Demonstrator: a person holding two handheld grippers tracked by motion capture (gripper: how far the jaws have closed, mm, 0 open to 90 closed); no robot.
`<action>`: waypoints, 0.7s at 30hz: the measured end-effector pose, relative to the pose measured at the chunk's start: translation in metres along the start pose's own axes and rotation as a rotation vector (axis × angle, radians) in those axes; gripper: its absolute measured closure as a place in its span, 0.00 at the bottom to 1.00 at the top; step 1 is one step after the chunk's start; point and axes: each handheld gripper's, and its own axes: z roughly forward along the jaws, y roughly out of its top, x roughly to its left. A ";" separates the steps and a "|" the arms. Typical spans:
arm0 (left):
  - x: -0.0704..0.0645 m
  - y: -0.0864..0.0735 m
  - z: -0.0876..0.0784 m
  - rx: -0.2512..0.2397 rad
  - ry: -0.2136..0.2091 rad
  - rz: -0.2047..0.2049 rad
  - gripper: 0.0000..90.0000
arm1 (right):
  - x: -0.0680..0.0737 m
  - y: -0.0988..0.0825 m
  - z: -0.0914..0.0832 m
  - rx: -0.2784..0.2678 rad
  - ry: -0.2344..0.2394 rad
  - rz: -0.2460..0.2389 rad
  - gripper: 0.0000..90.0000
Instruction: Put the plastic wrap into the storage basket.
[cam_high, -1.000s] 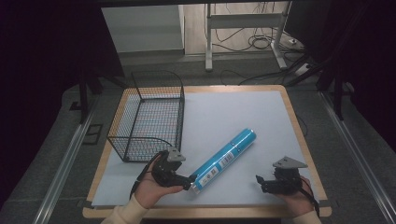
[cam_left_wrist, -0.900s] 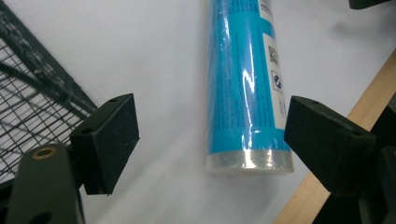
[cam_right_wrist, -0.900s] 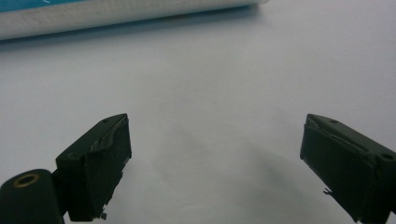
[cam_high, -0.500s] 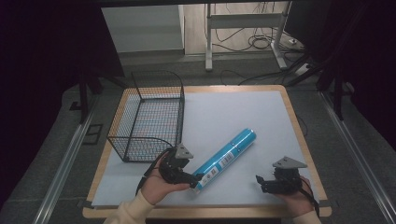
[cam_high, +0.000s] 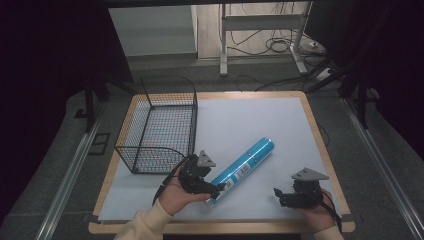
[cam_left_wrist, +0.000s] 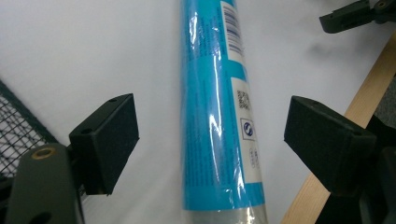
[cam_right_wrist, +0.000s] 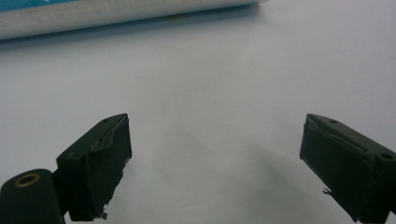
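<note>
left gripper: black two-jaw hand-held left gripper (cam_high: 216, 190), jaws spread wide, one either side of the tube's near end, pads clear of it, nothing gripped.
left pads: in the left gripper view, black foam pads (cam_left_wrist: 109, 140) stand off both sides of the tube with white sheet showing in each gap.
tube: long blue plastic-wrapped tube with white barcode label (cam_high: 242, 170), lying flat on the sheet, diagonal from the left gripper up toward the table's middle; near end between the left jaws.
tube detail: left gripper view shows printed label, QR code and clear bottom end (cam_left_wrist: 224, 116); high view gives just the barcode patch.
right gripper: black hand-held right gripper with grey three-cornered plate (cam_high: 281, 195), near the table's front right, well apart from the tube, jaws wide open, empty.
right gripper view: pads (cam_right_wrist: 100, 158) over bare sheet, tube's edge (cam_right_wrist: 116, 16) across the top.
basket: black wire mesh basket (cam_high: 157, 127), far left of the sheet, just beyond the left hand; its mesh shows at the left edge of the left gripper view (cam_left_wrist: 18, 126).
surface: white sheet (cam_high: 260, 120) on wooden-edged table (cam_high: 320, 135).
left hand: (cam_high: 177, 197) holds the left gripper from the bottom edge, cream sleeve.
</note>
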 end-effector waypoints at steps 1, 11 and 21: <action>0.000 0.000 0.000 0.000 0.000 0.000 0.19 | 0.000 0.000 0.000 0.001 0.000 -0.002 0.10; -0.003 0.011 0.009 0.014 -0.012 0.009 0.19 | 0.000 0.000 -0.001 0.000 0.001 -0.002 0.10; -0.006 0.021 0.021 0.033 -0.021 0.014 0.19 | 0.000 0.000 0.000 0.000 0.002 -0.001 0.10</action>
